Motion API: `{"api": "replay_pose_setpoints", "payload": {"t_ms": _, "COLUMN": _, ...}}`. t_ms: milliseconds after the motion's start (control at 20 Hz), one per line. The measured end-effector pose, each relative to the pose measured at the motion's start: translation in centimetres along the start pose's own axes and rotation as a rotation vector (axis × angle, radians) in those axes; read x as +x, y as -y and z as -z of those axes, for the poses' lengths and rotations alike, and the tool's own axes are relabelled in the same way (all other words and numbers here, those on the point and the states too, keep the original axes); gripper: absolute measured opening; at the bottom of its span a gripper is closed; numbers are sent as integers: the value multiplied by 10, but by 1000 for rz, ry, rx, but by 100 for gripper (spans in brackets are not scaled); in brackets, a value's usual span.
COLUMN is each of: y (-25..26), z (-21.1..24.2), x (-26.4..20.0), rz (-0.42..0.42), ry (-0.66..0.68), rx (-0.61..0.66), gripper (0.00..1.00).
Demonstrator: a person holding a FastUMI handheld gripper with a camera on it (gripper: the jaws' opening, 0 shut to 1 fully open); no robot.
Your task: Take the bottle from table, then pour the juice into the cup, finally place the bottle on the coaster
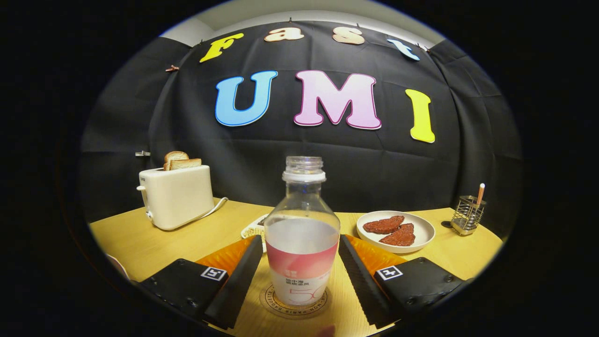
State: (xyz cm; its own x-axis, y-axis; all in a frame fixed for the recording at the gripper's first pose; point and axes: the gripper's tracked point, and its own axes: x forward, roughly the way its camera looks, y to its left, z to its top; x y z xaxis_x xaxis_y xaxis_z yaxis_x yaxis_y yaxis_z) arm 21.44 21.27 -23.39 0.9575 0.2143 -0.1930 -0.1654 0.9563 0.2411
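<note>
An uncapped clear bottle (pixel 302 234) with a pink label and pale juice stands upright on a round wooden coaster (pixel 295 301) on the table. It sits between my two fingers (pixel 241 281). My gripper (pixel 300 248) is open: a gap shows on each side of the bottle, and neither finger touches it.
A cream toaster (pixel 177 195) with two slices of toast stands beyond the left finger, its cord trailing right. A white plate (pixel 421 231) with two brown pieces lies beyond the right finger. A wire holder (pixel 468 215) with a pen stands further right. A small white dish (pixel 252 229) lies behind the bottle.
</note>
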Motion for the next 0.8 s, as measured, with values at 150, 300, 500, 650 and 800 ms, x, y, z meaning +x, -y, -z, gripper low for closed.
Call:
{"api": "replay_pose_setpoints", "payload": {"t_ms": 150, "y": 4, "z": -4, "x": -10, "rz": -3, "ry": -10, "rx": -14, "gripper": 99}}
{"api": "replay_pose_setpoints", "payload": {"t_ms": 300, "y": 8, "z": -15, "x": -26, "rz": 3, "ry": -1, "rx": -22, "gripper": 99}}
{"api": "replay_pose_setpoints", "payload": {"t_ms": 500, "y": 14, "z": -42, "x": -61, "rz": 8, "ry": 18, "rx": -48, "gripper": 99}}
{"api": "replay_pose_setpoints", "payload": {"t_ms": 650, "y": 17, "z": -75, "x": -87, "rz": 13, "ry": 44, "rx": -68, "gripper": 98}}
{"api": "replay_pose_setpoints", "payload": {"t_ms": 800, "y": 23, "z": -104, "x": -111, "rz": 26, "ry": 36, "rx": -101, "gripper": 98}}
